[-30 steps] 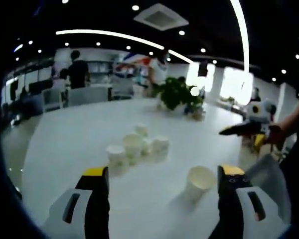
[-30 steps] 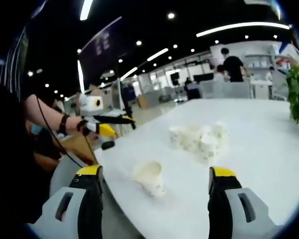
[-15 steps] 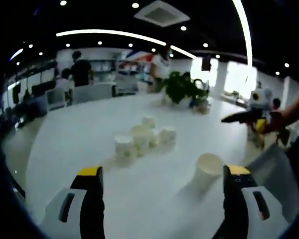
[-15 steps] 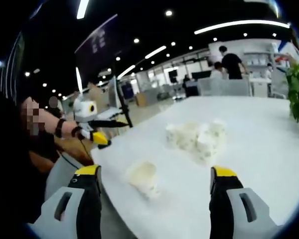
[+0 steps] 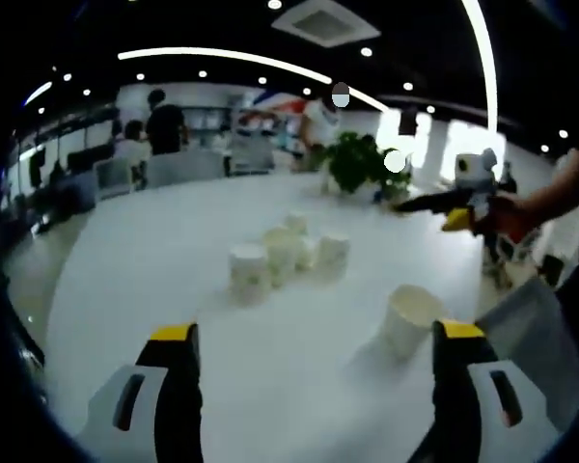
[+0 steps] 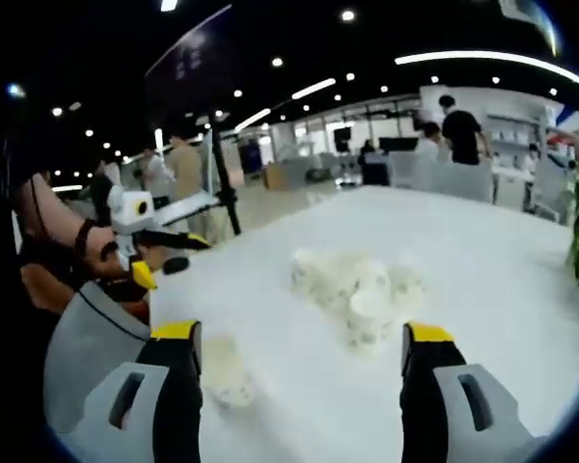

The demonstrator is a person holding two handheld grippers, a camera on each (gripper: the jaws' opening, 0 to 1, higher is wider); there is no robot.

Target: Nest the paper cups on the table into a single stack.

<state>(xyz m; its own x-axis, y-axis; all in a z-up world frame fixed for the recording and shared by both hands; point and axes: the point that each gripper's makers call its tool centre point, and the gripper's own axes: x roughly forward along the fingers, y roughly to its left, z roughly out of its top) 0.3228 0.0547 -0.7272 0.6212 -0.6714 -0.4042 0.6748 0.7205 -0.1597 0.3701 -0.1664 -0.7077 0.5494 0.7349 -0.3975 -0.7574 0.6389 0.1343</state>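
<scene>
Both grippers, the left gripper (image 5: 314, 340) and the right gripper (image 6: 301, 338), hover spread above the white table (image 5: 154, 260); the paper cups (image 6: 357, 285) look blurred in the right gripper view

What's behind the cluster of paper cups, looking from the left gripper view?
Behind the cluster of paper cups, bare white table runs back to a potted plant near the far edge. The front cups hide whatever sits directly behind them.

Both views look low across the white table (image 5: 154, 260) from its near edge; each frames the clustered paper cups (image 5: 285, 253) toward twelve o'clock, mid-distance.
</scene>
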